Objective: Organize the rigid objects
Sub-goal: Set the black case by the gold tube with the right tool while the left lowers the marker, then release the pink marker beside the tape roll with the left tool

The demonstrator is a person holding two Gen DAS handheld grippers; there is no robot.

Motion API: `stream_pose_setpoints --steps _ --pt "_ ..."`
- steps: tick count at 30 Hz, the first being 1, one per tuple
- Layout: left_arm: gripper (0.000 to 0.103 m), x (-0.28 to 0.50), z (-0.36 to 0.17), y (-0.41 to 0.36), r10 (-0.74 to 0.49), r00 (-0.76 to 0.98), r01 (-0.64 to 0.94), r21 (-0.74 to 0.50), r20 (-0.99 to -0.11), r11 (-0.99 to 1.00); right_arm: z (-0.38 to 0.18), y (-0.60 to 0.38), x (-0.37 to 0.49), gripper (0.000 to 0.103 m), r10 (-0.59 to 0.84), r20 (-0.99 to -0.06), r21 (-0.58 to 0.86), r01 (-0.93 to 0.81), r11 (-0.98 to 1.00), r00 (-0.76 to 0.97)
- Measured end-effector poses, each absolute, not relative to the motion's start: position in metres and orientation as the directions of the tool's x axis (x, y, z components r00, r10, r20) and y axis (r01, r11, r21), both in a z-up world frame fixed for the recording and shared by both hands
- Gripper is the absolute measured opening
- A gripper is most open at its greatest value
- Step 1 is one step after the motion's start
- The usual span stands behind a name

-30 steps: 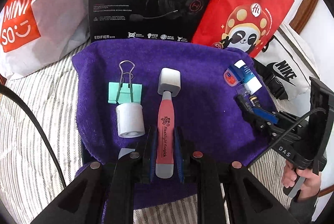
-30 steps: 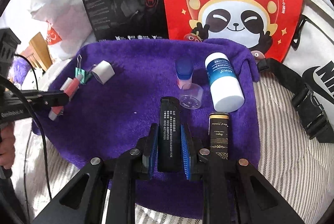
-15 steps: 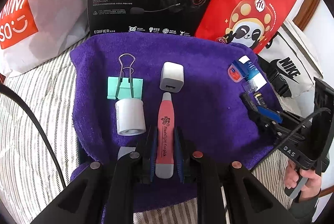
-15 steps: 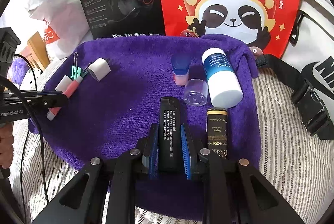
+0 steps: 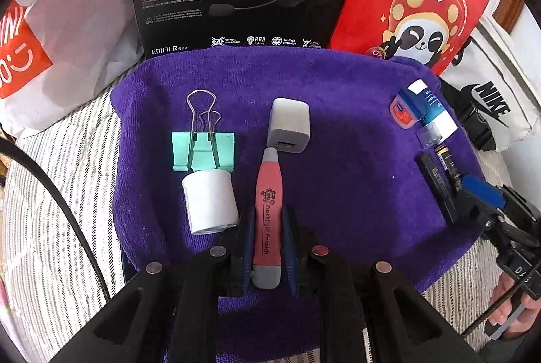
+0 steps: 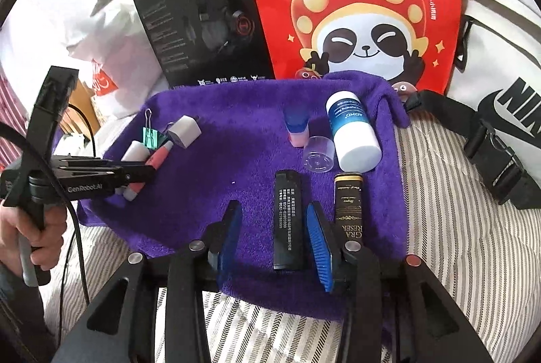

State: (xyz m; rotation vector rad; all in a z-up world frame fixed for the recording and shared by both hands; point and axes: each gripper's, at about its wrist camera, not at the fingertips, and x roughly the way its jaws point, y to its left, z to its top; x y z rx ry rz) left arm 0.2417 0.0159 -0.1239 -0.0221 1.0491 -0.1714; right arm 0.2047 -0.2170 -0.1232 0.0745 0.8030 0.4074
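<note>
We find the black bar [image 6: 287, 221] lying flat on the purple towel [image 6: 236, 133], between the jaws of our right gripper [image 6: 275, 239], which a moment ago were clamped on it and now stand spread with a gap on each side. We read that as a release: the bar looks placed, parallel to the dark gold-capped tube [image 6: 348, 207] just beside it. Our left gripper [image 5: 268, 248] stays clenched on the pink flashlight pen [image 5: 267, 214], whose tip has drawn close to the white charger cube [image 5: 289, 125], so that placement seems unfinished. Left of the pen lie a white roll [image 5: 209, 200] and a green binder clip [image 5: 203, 150]. No real container is here; the towel serves as the tray. Farther back lie a white bottle [image 6: 351, 133], a clear cap [image 6: 318, 156] and a small blue-lidded jar [image 6: 297, 126].
</note>
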Motion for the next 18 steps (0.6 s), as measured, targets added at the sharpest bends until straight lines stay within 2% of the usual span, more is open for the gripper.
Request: stream_pose_setpoints --steps 6,9,11,16,18 --pt "0.017 0.240 -0.126 0.006 -0.096 0.488 0.124 -0.039 -0.868 0.991 -0.122 -0.223 0.200 0.040 0.393 -0.670 0.234 -0.322 0.917 0.630" --pt "0.023 0.237 -0.126 0.002 -0.088 0.478 0.134 -0.026 -0.874 0.991 -0.121 -0.226 0.199 0.040 0.392 -0.667 0.234 -0.322 0.918 0.633" --pt "0.031 0.232 -0.125 -0.001 -0.095 0.471 0.142 -0.031 -0.877 0.989 -0.122 -0.227 0.199 0.040 0.390 -0.670 0.238 -0.315 0.919 0.632" --pt "0.033 0.211 -0.121 -0.005 -0.078 0.477 0.158 -0.002 -0.875 0.987 -0.122 -0.227 0.199 0.045 0.392 -0.675 0.235 -0.321 0.917 0.625" --pt "0.040 0.201 -0.115 -0.005 -0.083 0.487 0.164 -0.003 -0.870 0.986 -0.122 -0.225 0.197 0.046 0.392 -0.681 0.223 -0.335 0.916 0.619"
